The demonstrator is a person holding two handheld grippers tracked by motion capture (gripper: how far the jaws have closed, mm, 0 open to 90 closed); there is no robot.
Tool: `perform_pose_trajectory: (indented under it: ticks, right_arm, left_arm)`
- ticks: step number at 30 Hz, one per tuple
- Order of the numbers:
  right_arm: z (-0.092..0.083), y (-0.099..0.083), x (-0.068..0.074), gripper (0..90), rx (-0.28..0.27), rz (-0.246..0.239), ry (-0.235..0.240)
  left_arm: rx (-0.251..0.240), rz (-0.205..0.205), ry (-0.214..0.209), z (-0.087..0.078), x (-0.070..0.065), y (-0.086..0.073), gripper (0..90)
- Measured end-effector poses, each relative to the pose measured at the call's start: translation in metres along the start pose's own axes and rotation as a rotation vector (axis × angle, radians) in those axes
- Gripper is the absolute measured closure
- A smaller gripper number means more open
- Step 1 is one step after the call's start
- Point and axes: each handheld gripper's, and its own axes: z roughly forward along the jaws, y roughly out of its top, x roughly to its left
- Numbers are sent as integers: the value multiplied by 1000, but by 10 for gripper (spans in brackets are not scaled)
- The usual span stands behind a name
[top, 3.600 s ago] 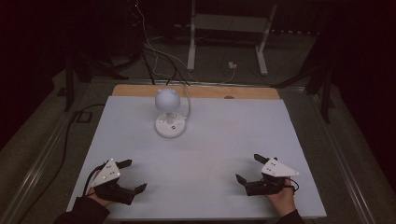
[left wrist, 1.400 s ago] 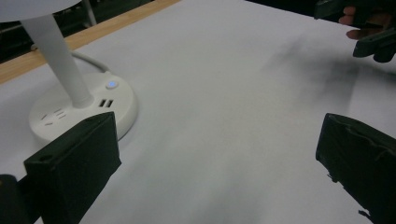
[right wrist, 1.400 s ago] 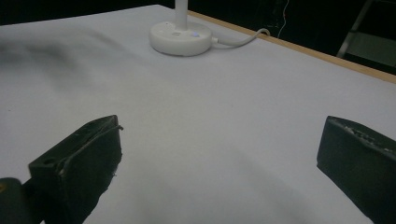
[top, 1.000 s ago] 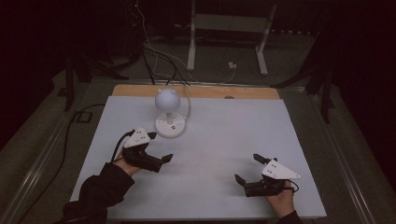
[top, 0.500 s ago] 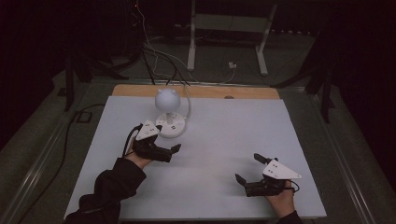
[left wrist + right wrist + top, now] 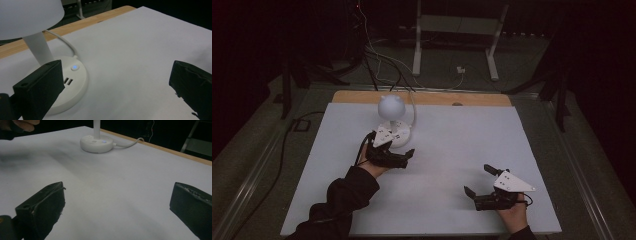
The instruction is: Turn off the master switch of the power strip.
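The left hand-held gripper (image 6: 387,150) had moved up to the lamp (image 6: 392,119), jaws spread beside its untouched button (image 6: 74,67); the right hand-held gripper (image 6: 479,187) rested released.

We see a white bench (image 6: 447,150) with a wooden far edge; a white lamp (image 6: 392,122) stands on it, far left of centre, its cable (image 6: 414,112) trailing back.

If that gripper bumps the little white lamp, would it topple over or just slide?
Probably slide. The lamp stands on a wide, flat round base, which should resist tipping, though its rounded shade sits high on a thin stem, so a high push might rock it. Its cable runs off the back and may tug it. The left hand-held gripper, jaws open, is close beside the base.
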Motion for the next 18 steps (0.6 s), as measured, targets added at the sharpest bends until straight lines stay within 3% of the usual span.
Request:
perform_pose_trajectory:
  ticks: [2,5,6,10,14,18]
  right_arm:
    - [0,0,0,0,-2,-1,1]
    - [0,0,0,0,-2,0,1]
    - [0,0,0,0,-2,0,0]
    - [-1,0,0,0,0,7,-2]
    - [-3,0,-1,0,-12,18,-6]
    - [-3,0,-1,0,-12,9,-5]
  left_arm:
    - [-3,-9,4,4,-1,0,3]
    - [-7,-22,44,9,-1,0,14]
    - [-7,-36,79,12,-1,-1,20]
    - [-24,-34,111,17,-3,-2,39]
    - [-27,-49,132,25,-4,-6,119]
    - [-22,-27,161,33,-6,-8,192]
